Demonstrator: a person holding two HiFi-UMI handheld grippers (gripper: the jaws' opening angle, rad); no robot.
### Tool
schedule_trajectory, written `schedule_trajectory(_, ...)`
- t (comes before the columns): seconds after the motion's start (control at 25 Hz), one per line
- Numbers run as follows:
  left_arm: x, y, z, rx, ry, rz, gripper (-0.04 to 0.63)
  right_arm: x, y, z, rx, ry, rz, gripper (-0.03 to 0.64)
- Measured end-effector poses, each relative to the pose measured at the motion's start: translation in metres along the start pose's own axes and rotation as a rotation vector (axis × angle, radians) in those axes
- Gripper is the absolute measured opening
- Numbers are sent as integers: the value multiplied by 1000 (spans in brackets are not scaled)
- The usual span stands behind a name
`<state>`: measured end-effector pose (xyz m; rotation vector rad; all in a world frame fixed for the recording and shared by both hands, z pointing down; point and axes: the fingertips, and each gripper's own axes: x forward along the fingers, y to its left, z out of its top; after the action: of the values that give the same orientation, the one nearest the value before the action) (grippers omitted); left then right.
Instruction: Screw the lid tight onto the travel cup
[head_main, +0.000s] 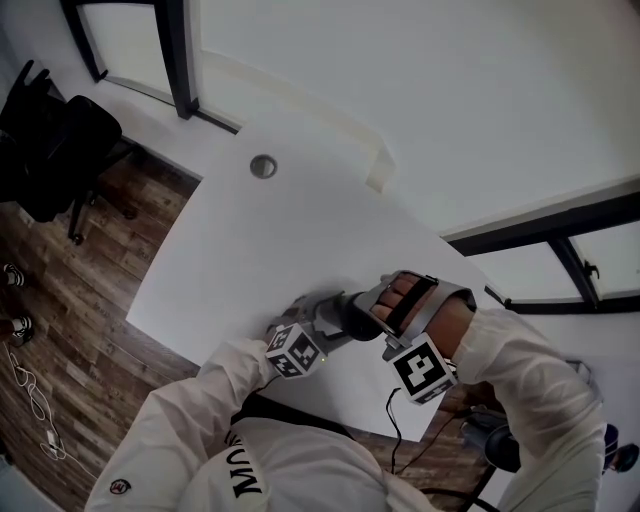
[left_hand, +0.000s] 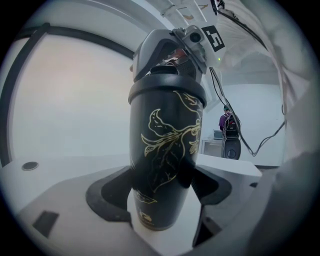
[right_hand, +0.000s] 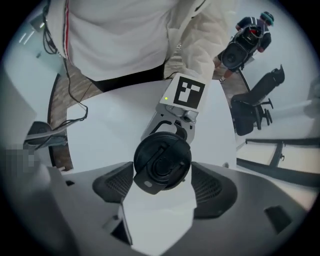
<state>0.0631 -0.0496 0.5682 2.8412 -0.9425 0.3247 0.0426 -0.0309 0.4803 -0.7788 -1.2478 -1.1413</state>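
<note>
The black travel cup (left_hand: 165, 150), drawn with gold leaves, is nearly upright by the counter's (head_main: 250, 250) near edge, its round black flip-tab lid (right_hand: 162, 161) seated on top.

Dim, flat light; fisheye edges dark, blurred.

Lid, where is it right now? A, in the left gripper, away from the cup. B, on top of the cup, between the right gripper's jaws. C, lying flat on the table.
B: the right gripper view shows the lid between the pads of the right gripper, and the left gripper view shows it capping the cup.
</note>
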Motion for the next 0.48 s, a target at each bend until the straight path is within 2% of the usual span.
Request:
schedule_trajectory(0.12, 0, 1, 0, -1, 1, 3, 370, 7, -1, 3, -73, -4, 13, 382)
schedule_trajectory(0.24, -1, 1, -1, 0, 1, 3, 370, 7, 0, 4, -51, -23, 25, 380)
schedule_trajectory(0.32, -1, 1, -1, 1, 0, 4, 370, 7, -1, 5, 47, -36, 47, 380)
schedule_trajectory(0.48, -1, 1, -2, -1, 0, 10, 370, 6, -4, 6, 349, -42, 111, 379)
